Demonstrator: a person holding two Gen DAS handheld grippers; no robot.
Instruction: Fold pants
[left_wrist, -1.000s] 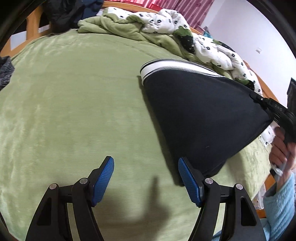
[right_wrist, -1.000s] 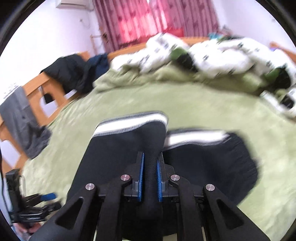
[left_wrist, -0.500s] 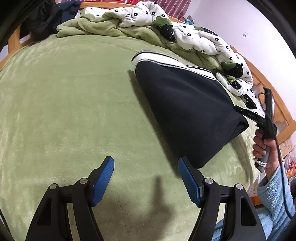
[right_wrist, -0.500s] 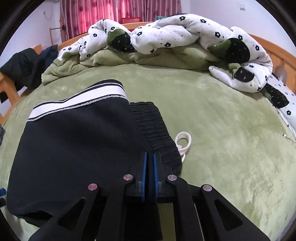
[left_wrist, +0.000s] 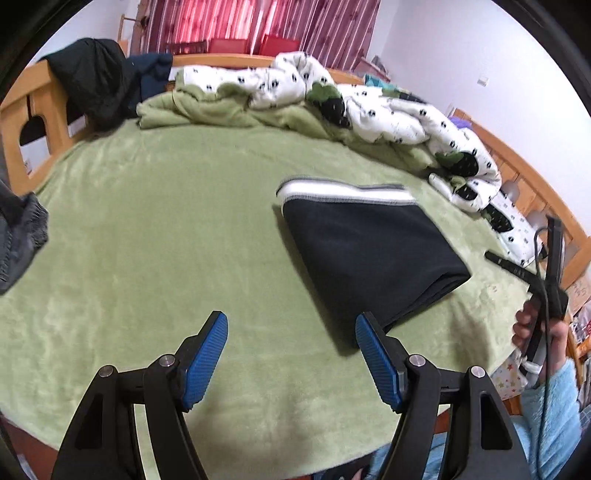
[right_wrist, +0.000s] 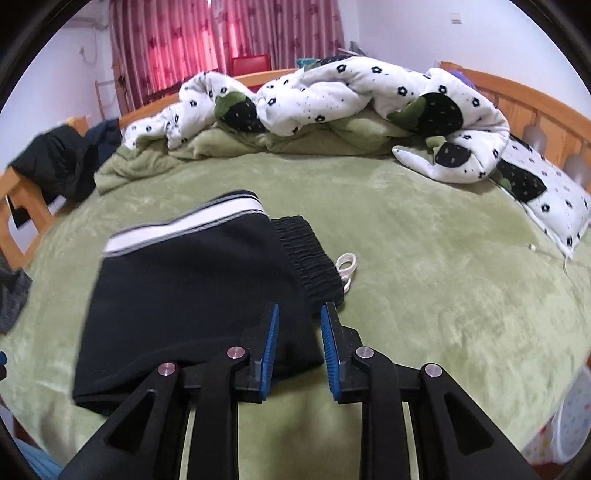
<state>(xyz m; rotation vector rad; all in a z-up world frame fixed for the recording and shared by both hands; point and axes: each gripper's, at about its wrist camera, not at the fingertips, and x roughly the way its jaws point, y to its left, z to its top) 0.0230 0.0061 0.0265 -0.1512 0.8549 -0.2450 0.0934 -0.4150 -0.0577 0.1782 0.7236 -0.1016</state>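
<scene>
pants (right_wrist: 192, 295): a flat, dark, folded bundle on the green bed (right_wrist: 424, 277). It lies just in front of the right gripper (right_wrist: 297, 345) and a bit to its left. From the left gripper (left_wrist: 291, 362) it lies ahead and to the right.
stripe (right_wrist: 184, 230): the white band sits at the far edge of the fold.
waistband (right_wrist: 306, 258): the crinkly black part sticks out on the right side of the fold, past the top layer.
cord (right_wrist: 347, 267): a white loop pokes out beside the waistband, onto the bed.
right gripper: its jaws have just been opening. The near corner of the pants shows in the gap, but the blue pads (right_wrist: 269, 347) do not squeeze it.
left gripper: spread wide, with nothing in it, above bare bed.
hand (left_wrist: 532, 332): the person's right hand holds its tool, off to the right of the left gripper.
quilt (right_wrist: 351, 103): a white spotty heap lies far ahead, well apart from the pants.
what could go wrong: I think a pad could catch the near corner as the right gripper pulls away. That would drag the top layer open.
also: the waistband and cord stick out, so the fold looks a bit uneven. A bump could make it messier.
</scene>
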